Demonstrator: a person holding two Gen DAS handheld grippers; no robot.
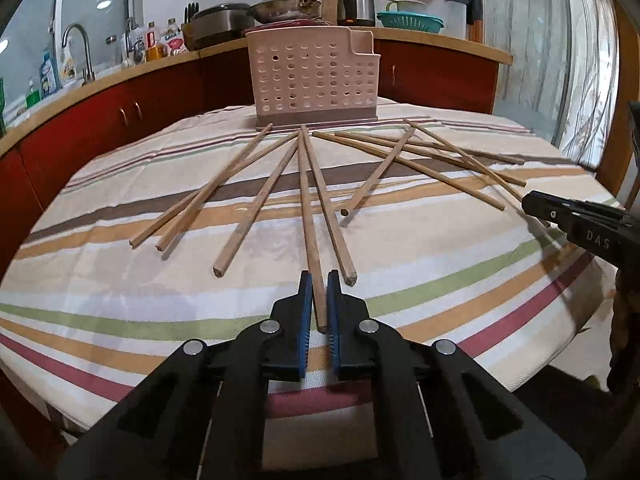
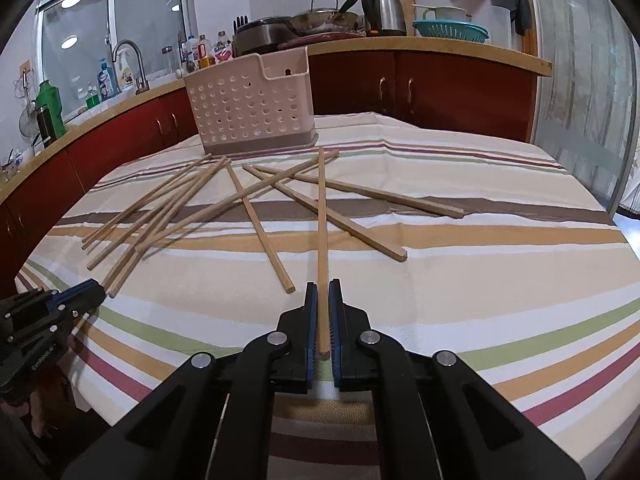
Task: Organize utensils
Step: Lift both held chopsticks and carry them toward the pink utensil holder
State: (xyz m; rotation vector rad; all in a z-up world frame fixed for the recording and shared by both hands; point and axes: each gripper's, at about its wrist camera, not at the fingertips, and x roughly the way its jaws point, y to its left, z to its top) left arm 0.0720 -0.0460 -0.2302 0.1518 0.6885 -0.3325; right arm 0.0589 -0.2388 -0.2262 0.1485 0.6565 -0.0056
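Several wooden chopsticks lie fanned out on the striped tablecloth [image 1: 420,240] in front of a pink perforated utensil holder [image 1: 316,76], which also shows in the right wrist view [image 2: 252,108]. My left gripper [image 1: 319,280] is shut on the near end of one chopstick [image 1: 306,208], whose far tip points at the holder. My right gripper [image 2: 323,288] is shut on the near end of another chopstick [image 2: 322,216]. The right gripper shows at the right edge of the left wrist view [image 1: 580,220]; the left gripper shows at the left edge of the right wrist view [image 2: 60,304].
A wooden counter [image 1: 440,40] with red cabinets runs behind the table, carrying a wok [image 1: 288,6], a kettle [image 1: 356,2], a teal colander [image 1: 410,22], bottles and a sink tap [image 1: 78,46]. The table's front edge lies just under both grippers.
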